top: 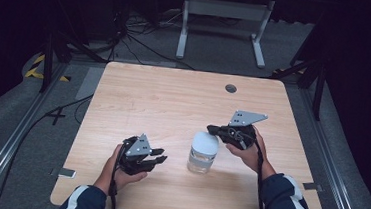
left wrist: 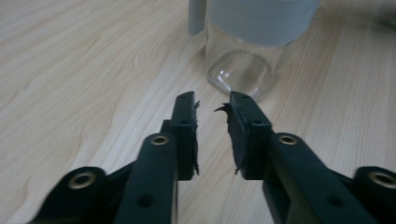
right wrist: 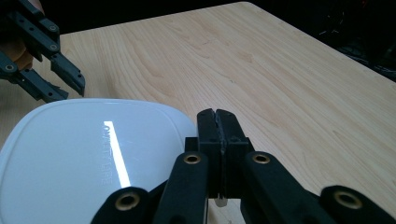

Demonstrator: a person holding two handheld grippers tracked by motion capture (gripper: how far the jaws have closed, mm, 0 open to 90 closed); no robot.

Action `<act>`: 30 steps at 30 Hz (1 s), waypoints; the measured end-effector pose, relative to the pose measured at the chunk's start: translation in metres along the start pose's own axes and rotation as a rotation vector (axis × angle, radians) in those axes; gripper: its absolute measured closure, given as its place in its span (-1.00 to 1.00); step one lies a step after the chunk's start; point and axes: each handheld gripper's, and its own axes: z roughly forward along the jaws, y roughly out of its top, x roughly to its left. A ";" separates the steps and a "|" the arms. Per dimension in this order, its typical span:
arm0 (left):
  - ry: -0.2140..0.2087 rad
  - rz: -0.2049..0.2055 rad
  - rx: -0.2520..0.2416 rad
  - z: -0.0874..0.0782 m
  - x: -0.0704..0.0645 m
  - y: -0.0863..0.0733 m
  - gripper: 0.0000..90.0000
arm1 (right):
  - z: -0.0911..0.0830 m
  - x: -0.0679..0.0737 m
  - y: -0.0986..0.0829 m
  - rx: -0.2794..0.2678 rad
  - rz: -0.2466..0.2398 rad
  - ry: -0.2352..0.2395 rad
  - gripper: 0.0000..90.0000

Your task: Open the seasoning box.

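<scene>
Jar stands near-centre on the table, white lid on. Clear glass, likely slick and breakable; grip the body below the lid. Left gripper released, just left of it. Right gripper clenched on nothing, over the lid.

The left gripper has its jaws parted, while the right gripper has its jaws pressed together.

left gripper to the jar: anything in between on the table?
Nothing visible. The left gripper has its jaws open and points at the clear jar with the white lid; between them lies bare wooden table. The right gripper sits shut beside the lid.
</scene>
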 end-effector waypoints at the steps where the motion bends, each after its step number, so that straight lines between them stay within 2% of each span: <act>1: 0.000 0.000 0.000 0.000 0.000 0.000 0.73 | 0.000 0.000 0.000 -0.001 -0.001 0.000 1.00; 7: -0.054 0.047 -0.040 0.014 -0.013 0.026 0.98 | 0.000 0.000 0.000 -0.002 -0.002 0.000 1.00; 12: -0.070 0.083 -0.042 0.026 -0.023 0.045 0.99 | 0.000 0.000 0.000 -0.001 -0.002 -0.001 1.00; 13: -0.084 0.080 -0.048 0.028 -0.024 0.047 0.99 | 0.000 0.000 0.000 -0.001 -0.003 0.000 1.00; 14: -0.082 0.088 -0.047 0.030 -0.025 0.049 0.99 | 0.000 0.000 0.000 -0.001 -0.002 0.000 1.00; 19: -0.092 0.080 -0.063 0.031 -0.025 0.054 0.99 | 0.000 0.000 0.000 0.001 -0.004 0.001 1.00; 20: -0.087 0.073 -0.062 0.031 -0.026 0.055 0.99 | 0.000 0.000 0.000 0.002 -0.003 -0.002 1.00; 21: -0.080 0.084 -0.061 0.031 -0.026 0.055 0.99 | 0.000 0.000 0.000 0.002 -0.004 -0.002 1.00; 30: -0.077 0.084 -0.091 0.029 -0.025 0.065 0.99 | 0.001 -0.001 -0.001 0.013 -0.007 -0.011 1.00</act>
